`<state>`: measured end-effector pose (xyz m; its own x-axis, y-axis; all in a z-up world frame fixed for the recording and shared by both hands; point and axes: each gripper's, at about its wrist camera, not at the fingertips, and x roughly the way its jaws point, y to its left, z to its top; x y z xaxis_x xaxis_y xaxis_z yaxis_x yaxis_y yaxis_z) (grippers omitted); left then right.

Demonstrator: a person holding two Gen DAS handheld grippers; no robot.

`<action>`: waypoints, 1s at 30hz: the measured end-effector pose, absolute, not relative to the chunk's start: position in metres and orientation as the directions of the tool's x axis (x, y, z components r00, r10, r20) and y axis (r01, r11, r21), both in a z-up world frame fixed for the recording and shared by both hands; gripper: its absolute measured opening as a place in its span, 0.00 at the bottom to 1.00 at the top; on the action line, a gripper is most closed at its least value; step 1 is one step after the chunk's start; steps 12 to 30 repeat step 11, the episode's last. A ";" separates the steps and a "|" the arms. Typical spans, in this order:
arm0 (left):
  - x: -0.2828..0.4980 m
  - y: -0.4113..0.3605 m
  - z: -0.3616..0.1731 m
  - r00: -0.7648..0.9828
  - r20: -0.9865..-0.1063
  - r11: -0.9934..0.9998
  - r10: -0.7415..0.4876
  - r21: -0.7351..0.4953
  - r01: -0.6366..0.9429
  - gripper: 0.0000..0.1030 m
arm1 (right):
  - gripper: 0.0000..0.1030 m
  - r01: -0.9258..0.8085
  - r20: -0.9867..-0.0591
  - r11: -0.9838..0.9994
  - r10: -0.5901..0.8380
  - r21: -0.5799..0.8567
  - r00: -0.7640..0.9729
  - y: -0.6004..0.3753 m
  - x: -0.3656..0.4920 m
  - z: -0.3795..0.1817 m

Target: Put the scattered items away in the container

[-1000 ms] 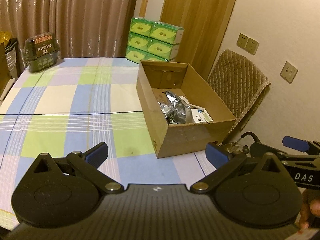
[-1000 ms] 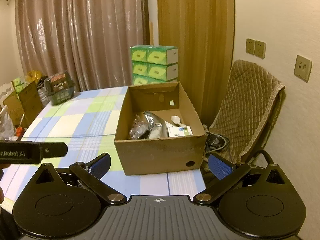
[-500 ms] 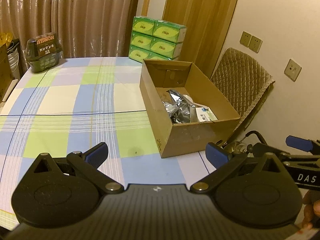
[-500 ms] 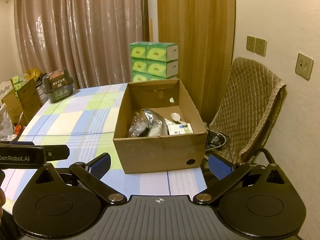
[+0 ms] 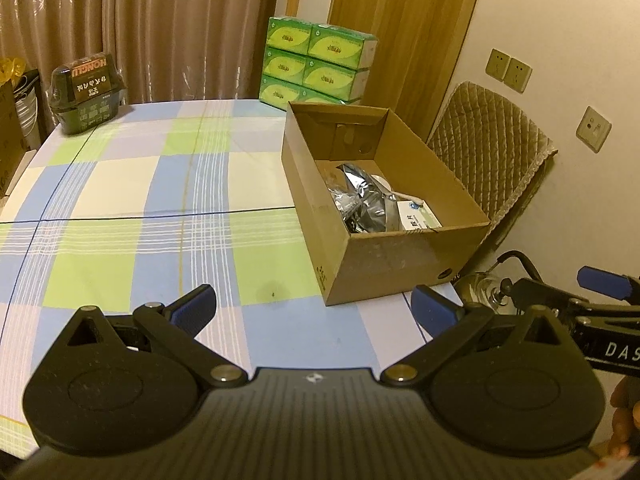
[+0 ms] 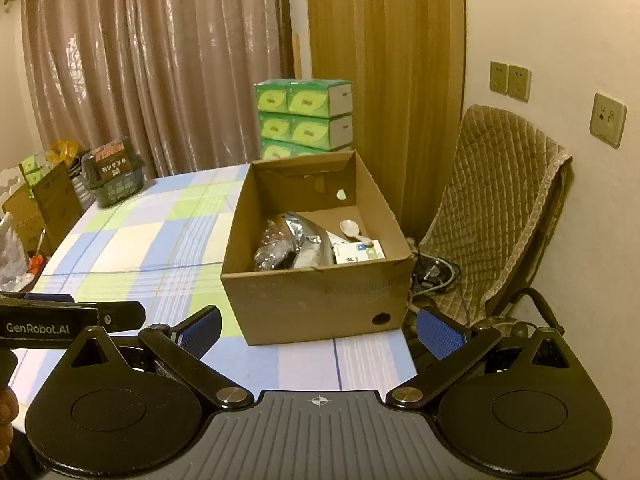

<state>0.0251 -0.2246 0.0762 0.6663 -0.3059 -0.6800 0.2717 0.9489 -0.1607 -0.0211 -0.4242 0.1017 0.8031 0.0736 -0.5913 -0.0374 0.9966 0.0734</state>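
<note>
An open cardboard box (image 5: 404, 258) (image 6: 312, 300) stands on the checked tablecloth (image 5: 160, 208) (image 6: 132, 236) near its right edge. Inside lie a silver foil bag (image 5: 362, 196) (image 6: 296, 236), a white spoon (image 6: 352, 229) and a small white and green packet (image 5: 418, 220) (image 6: 360, 252). My left gripper (image 5: 314, 306) hovers open and empty over the cloth, short of the box's near left corner. In front of the box's near wall my right gripper (image 6: 320, 328) is open and empty too. Each gripper shows at the edge of the other's view.
A stack of green tissue boxes (image 5: 316, 66) (image 6: 306, 120) stands behind the box. A dark basket of packets (image 5: 86, 94) (image 6: 114, 178) sits at the table's far left corner. A quilted chair (image 5: 492, 164) (image 6: 500, 216) stands right of the table, with cables (image 6: 436, 272) on the floor.
Both grippers have drawn back a little from the box and stayed open. In the left wrist view the box has slid slightly right and further off.
</note>
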 end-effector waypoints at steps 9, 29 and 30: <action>0.024 -0.230 0.073 0.658 -0.689 0.948 -0.304 -0.152 0.279 0.99 | 0.98 -0.030 -0.591 0.996 0.073 0.082 0.804 -0.429 -0.022 0.101; 0.022 -0.230 0.072 0.660 -0.684 0.947 -0.309 -0.156 0.282 0.99 | 0.98 -0.027 -0.592 0.996 0.071 0.083 0.803 -0.430 -0.022 0.100; 0.022 -0.230 0.072 0.660 -0.684 0.947 -0.309 -0.156 0.282 0.99 | 0.98 -0.027 -0.592 0.996 0.071 0.083 0.803 -0.430 -0.022 0.100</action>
